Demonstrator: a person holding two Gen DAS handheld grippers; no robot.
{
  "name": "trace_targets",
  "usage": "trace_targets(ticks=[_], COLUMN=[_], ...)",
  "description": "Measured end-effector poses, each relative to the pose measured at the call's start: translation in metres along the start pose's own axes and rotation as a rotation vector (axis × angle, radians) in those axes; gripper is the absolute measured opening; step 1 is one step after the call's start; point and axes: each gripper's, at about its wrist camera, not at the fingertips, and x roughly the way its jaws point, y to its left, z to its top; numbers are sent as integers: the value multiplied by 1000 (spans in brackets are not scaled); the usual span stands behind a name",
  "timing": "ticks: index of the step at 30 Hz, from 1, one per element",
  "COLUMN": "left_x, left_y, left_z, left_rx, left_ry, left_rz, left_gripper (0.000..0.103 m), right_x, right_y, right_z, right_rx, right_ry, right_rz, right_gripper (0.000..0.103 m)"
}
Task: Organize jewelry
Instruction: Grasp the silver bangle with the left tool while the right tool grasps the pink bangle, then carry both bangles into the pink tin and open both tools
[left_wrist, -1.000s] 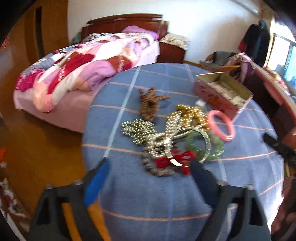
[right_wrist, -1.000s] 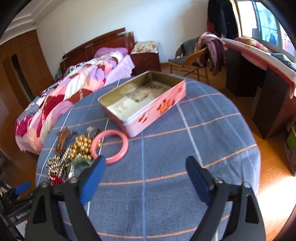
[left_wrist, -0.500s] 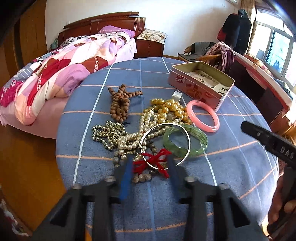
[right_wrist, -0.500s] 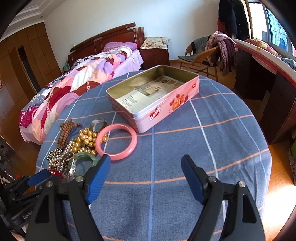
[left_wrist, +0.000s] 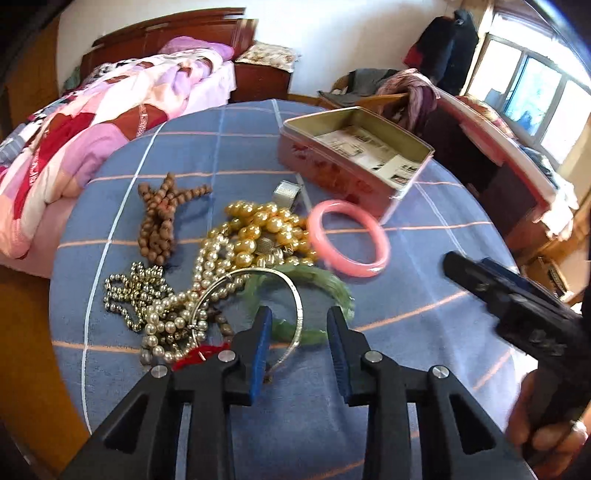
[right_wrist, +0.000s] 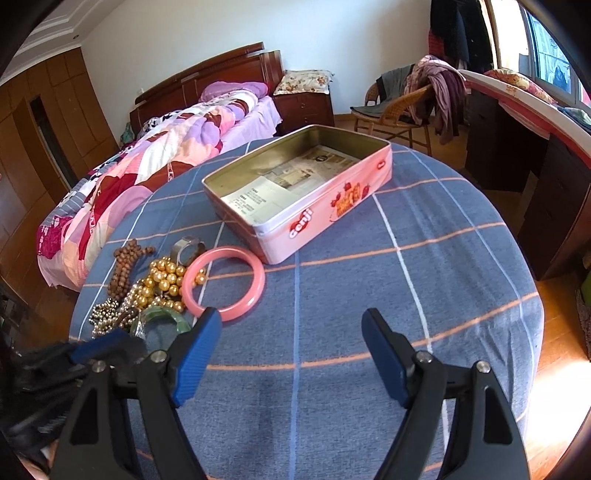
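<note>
While the jewelry sits heaped at centre-left of the left wrist view, the left gripper (left_wrist: 299, 328) hovers low over it, its jaws just narrowed and now reopening a touch — nothing pinched, though the silver bangle (left_wrist: 255, 314) and green bangle (left_wrist: 314, 291) lie between and beyond the tips, likely the next pick. The right gripper (right_wrist: 291, 354) waits with jaws spread wide over bare blue tablecloth (right_wrist: 424, 258), probably keeping clear. Its view shows the open pink tin (right_wrist: 317, 218) best — paper-lined and free of jewelry, the likely destination — with the pink bangle (right_wrist: 225, 282) just beside it. Only the left view reveals the pearl strands (left_wrist: 207, 280) and red cord (left_wrist: 199, 354).
</note>
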Motion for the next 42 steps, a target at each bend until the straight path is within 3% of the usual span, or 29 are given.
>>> trace_targets(ticks=[2,5,7,10,13,17,20,24,28,30,36,42], left_x=[2,3,4,1,-17,-53,-77,-98,-98,-94,-89,-89], left_y=[-1,0,5,8,13,25,34,41,45,44,40,30], left_z=[1,3,6,12,17,32,40,46,44,42,34,29], left_rx=[-1,26,19,2,-8,-66,-98,-114,-127,-133,-114,-90], left_ry=[-4,-6,-5,-14,-77,-201,-278,-343,-358,-346,-314,-309], left_rz=[-8,6,-16,-47,-93,-207,-271,-321,-307,-293,-219,-221], left_gripper=[31,11,5,3,3,3,3,3,3,3,3,3], right_x=[-1,1,4,8,11,21,36,60,72,75,64,19], right_y=[-1,-2,-2,-3,-6,-5,1,22,43,50,27,14], right_z=[1,1,2,3,5,11,18,23,24,24,23,31], right_rx=[0,4,14,28,40,45,55,-6,-103,-163,-115,-67], right_ry=[-6,2,17,32,46,72,111,153,159,156,157,43], right_rz=[-7,-1,16,25,24,44,75,53,-24,-62,-14,-1], right_gripper=[81,81,81,81,76,54,53,53,48,15,12,13])
